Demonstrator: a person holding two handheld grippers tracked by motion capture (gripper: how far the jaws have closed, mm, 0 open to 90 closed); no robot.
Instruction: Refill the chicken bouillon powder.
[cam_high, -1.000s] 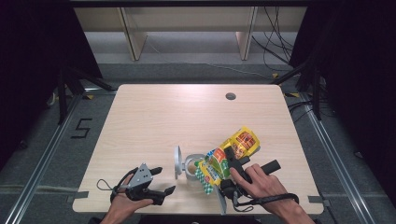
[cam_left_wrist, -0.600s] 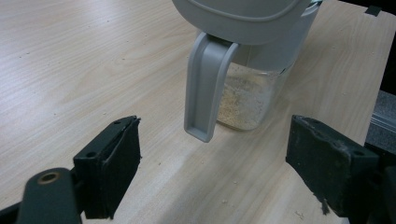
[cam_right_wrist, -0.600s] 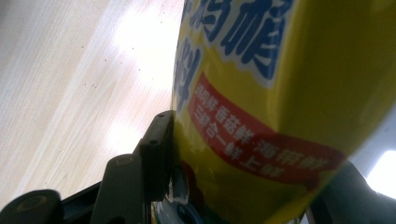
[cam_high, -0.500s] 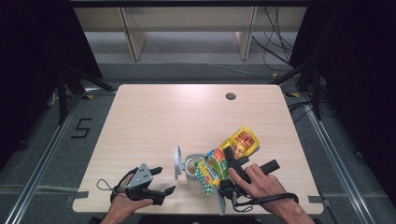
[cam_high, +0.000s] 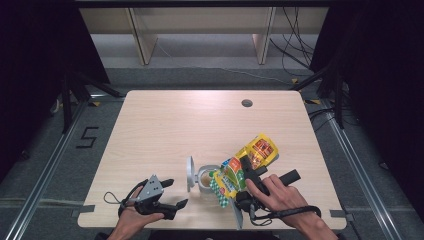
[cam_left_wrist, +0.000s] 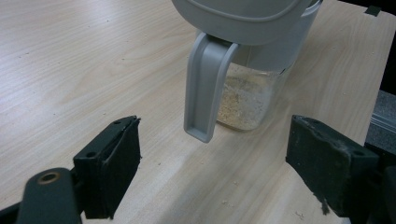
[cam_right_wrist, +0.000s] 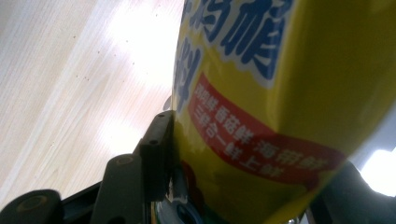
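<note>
Nothing is seen to have shifted since the earlier frames: both hands and all objects are placed as before. A glossy yellow bag (cam_high: 246, 164), printed in blue and red, is clamped between the jaws of the right gripper (cam_high: 243, 176), pads pressed against its sides. The bag is tilted over a clear jar (cam_high: 206, 180) near the front edge of the pale wood-grain table (cam_high: 170, 125). Coarse beige grains are held in the jar; its grey plastic lid (cam_high: 190, 173) is flipped upright. To the left, the left gripper (cam_high: 172, 194) is held with jaws wide apart and empty, the jar's grey handle (cam_left_wrist: 204, 88) just beyond them.
</note>
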